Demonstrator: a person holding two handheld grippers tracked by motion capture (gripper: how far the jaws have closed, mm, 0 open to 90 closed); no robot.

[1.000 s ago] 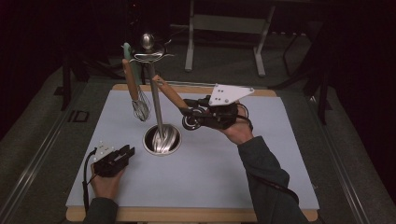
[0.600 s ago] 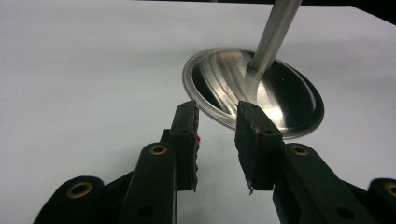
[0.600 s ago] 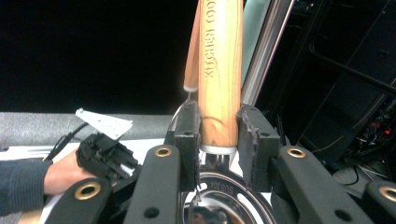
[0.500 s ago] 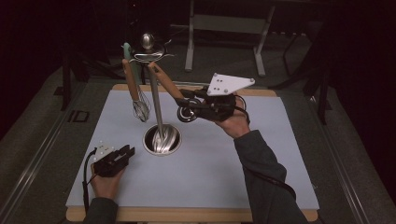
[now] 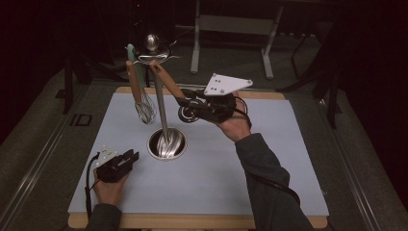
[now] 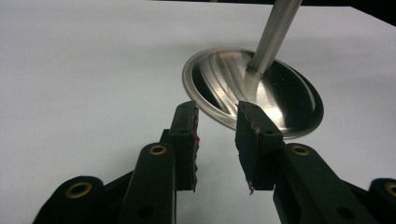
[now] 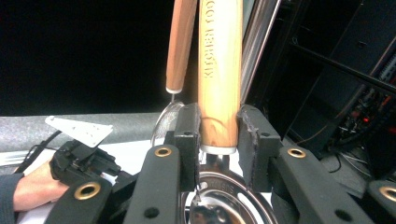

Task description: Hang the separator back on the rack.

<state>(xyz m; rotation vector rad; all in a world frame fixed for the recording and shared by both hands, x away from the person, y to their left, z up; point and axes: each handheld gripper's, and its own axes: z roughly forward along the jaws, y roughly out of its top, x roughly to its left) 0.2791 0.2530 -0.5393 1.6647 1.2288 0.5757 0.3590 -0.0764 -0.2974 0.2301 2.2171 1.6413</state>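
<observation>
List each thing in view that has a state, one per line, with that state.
right gripper: shut on the wooden-handled tool
wooden-handled tool: tilted, top end at the rack's top
whisk: hanging from the rack
rack: upright on its round steel base
left gripper: open, nothing between its jaws, beside the base
table: bearing the rack

wooden handle (image 7: pixel 219 74) reads "kitchen too…", rest cut off; embossed lettering on metal below unreadable.

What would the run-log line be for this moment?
right gripper: shut on wooden-handled utensil, tilted off the rack | left gripper: open, resting on table by stand base | whisk: hanging on rack
</observation>
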